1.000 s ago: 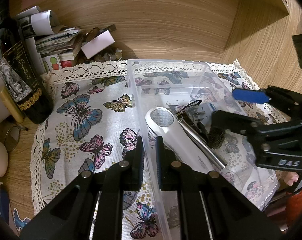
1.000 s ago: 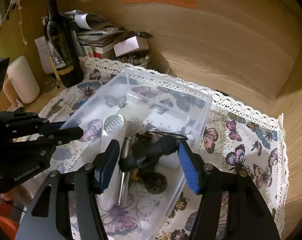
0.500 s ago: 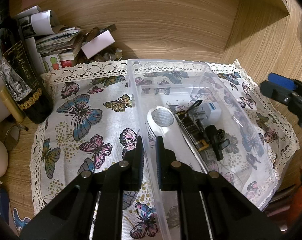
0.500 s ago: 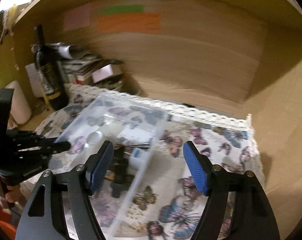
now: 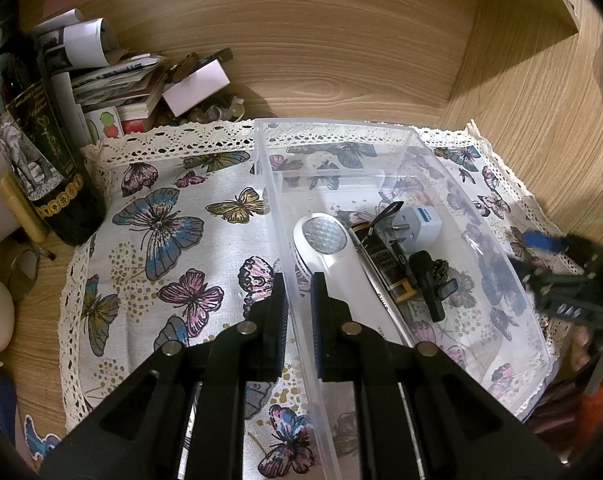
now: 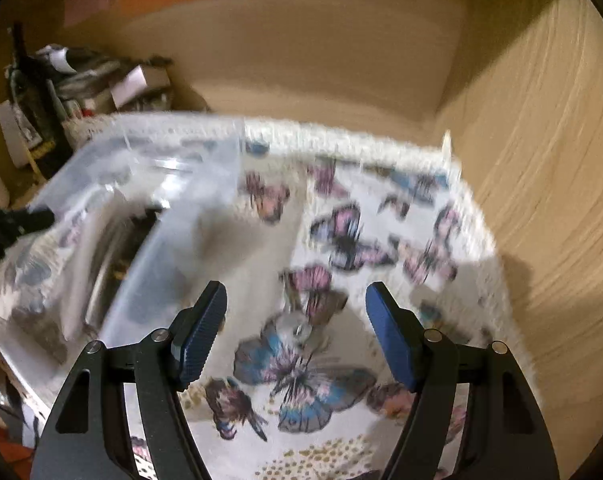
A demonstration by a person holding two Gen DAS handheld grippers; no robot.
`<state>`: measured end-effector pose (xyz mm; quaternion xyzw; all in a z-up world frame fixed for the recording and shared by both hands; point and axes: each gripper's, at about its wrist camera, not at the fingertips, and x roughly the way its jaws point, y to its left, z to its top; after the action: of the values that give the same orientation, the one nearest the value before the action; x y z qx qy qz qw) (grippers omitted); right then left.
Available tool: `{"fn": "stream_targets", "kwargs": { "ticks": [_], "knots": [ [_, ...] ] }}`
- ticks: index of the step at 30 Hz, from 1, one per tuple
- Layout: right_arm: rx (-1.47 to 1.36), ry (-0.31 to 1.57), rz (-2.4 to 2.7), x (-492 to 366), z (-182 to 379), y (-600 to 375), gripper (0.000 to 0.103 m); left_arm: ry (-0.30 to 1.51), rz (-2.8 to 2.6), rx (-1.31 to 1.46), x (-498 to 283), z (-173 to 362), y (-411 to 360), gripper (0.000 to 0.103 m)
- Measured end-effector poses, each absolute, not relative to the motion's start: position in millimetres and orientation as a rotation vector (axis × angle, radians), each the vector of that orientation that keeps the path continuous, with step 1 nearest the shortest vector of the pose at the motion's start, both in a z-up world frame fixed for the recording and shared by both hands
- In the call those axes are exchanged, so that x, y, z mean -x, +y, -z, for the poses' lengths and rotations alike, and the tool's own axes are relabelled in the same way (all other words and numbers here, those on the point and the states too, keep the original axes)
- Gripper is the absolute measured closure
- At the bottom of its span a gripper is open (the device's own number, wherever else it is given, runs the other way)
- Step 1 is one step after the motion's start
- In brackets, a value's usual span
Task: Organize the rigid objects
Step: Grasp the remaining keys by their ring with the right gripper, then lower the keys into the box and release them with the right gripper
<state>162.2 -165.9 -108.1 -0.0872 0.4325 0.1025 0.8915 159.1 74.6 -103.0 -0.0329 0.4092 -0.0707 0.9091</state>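
Pinching the near wall of the clear plastic bin, the left gripper has its fingers clamped together on that wall, one outside and one inside, as a second ago. Just beyond the inner finger lies a white handheld device with a mesh round head; further to the right of it sit a silver pen-like rod, a dark bar with gold ends, a white plug adapter and a small black microphone. A second ago the microphone was between the right gripper's fingers over the bin; now it lies loose inside, so that item looks stowed. The right gripper shows blurred at the far right, outside the bin. A wine bottle stands well to the left on the tabletop.

From the right wrist view, heavily blurred, the right gripper has swung away from the bin, which now lies to the left of its fingers. The fingers stand apart with nothing held, having just opened a little wider. Between them, on the butterfly cloth, lies a small shiny object, too blurred to identify; it may be the next thing to collect.
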Motion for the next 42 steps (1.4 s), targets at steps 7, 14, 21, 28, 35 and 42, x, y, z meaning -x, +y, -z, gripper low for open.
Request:
{"fn": "stream_targets", "kwargs": {
  "ticks": [7, 14, 21, 28, 35, 42],
  "knots": [
    [0.130, 0.973, -0.200, -170.0, 145.0, -173.2, 0.039, 0.844, 0.146, 0.067, -159.0, 103.1, 74.5, 0.094],
    [0.107, 0.957, -0.193, -173.6, 139.9, -178.9, 0.077, 0.844, 0.146, 0.067, -159.0, 103.2, 74.5, 0.094],
    [0.113, 0.907, -0.191, -166.7, 129.4, -177.0, 0.077, 0.844, 0.146, 0.067, -158.9, 103.2, 74.6, 0.094],
    [0.142, 0.825, -0.221, -159.3, 98.9, -165.3, 0.077, 0.844, 0.146, 0.067, -158.6, 103.1, 74.7, 0.094],
    [0.158, 0.743, -0.265, -151.5, 71.9, -152.3, 0.077, 0.844, 0.147, 0.069, -158.5, 103.1, 74.9, 0.094],
    [0.143, 0.679, -0.339, -150.1, 46.6, -137.2, 0.077, 0.844, 0.148, 0.067, -158.4, 103.0, 75.2, 0.094]
  ]
}}
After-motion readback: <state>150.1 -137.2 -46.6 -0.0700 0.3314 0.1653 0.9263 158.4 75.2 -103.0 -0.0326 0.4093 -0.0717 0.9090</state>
